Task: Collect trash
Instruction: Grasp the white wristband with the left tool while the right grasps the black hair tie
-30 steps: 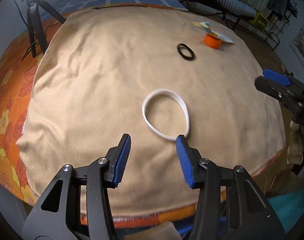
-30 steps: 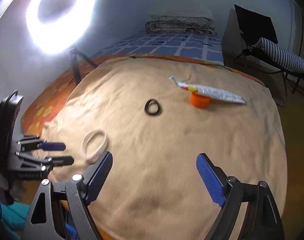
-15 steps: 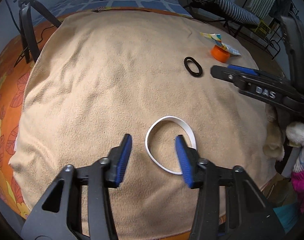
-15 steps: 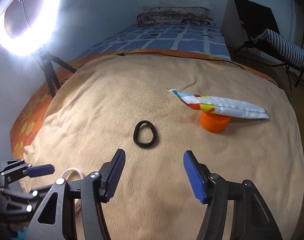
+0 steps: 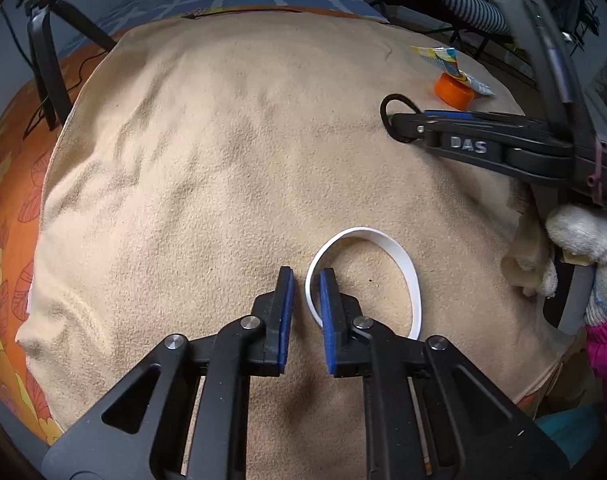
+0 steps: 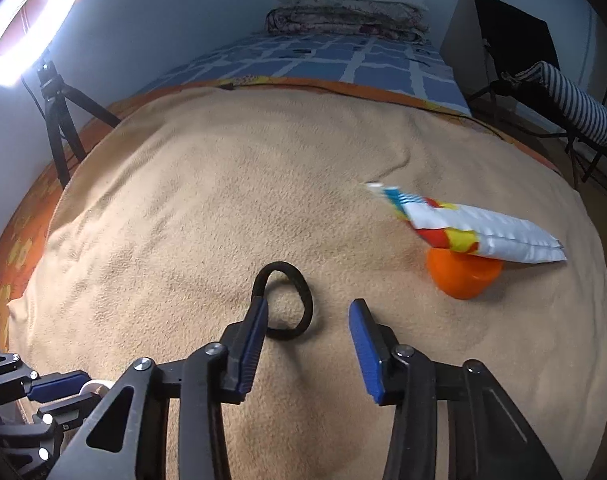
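A white band (image 5: 407,272) lies on the beige blanket (image 5: 223,160). My left gripper (image 5: 305,292) is nearly shut, its pads on either side of the band's left edge, with a thin gap still visible. A black hair tie (image 6: 289,300) lies further on. My right gripper (image 6: 309,320) is open around it, the left finger (image 6: 255,328) touching its left side. It also shows in the left wrist view (image 5: 411,124). An orange cap (image 6: 463,276) with a colourful wrapper (image 6: 483,232) on top lies to the right.
A ring light on a tripod (image 6: 59,120) stands left of the bed. A blue checked sheet (image 6: 323,60) and folded bedding (image 6: 343,20) lie at the far end. A chair with a striped cushion (image 6: 571,100) stands at the right.
My left gripper's jaws have closed in around the white band's left edge. My right gripper has moved forward and down to the black hair tie.
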`<action>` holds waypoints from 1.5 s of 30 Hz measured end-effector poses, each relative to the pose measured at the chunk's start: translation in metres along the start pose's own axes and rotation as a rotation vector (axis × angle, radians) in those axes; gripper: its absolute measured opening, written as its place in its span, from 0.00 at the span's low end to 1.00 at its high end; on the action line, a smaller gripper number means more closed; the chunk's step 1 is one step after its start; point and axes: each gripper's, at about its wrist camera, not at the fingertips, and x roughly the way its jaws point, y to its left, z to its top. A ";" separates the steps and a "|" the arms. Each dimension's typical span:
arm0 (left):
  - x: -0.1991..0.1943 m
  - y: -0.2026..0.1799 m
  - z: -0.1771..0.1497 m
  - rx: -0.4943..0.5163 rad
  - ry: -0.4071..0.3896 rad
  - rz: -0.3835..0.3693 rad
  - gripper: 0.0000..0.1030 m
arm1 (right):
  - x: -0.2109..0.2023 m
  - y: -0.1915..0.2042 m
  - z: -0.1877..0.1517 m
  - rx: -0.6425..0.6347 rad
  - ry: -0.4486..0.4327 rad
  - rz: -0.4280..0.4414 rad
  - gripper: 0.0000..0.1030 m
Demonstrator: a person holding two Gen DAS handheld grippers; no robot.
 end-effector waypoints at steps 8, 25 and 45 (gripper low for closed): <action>-0.009 -0.001 0.002 -0.014 -0.034 -0.003 0.06 | -0.005 0.004 -0.002 0.016 -0.003 0.061 0.02; 0.004 -0.018 -0.003 0.059 0.018 0.013 0.08 | -0.066 0.010 -0.023 -0.026 -0.083 0.143 0.01; -0.030 0.005 -0.012 -0.013 -0.041 -0.016 0.56 | -0.097 0.002 -0.055 -0.051 -0.074 0.175 0.01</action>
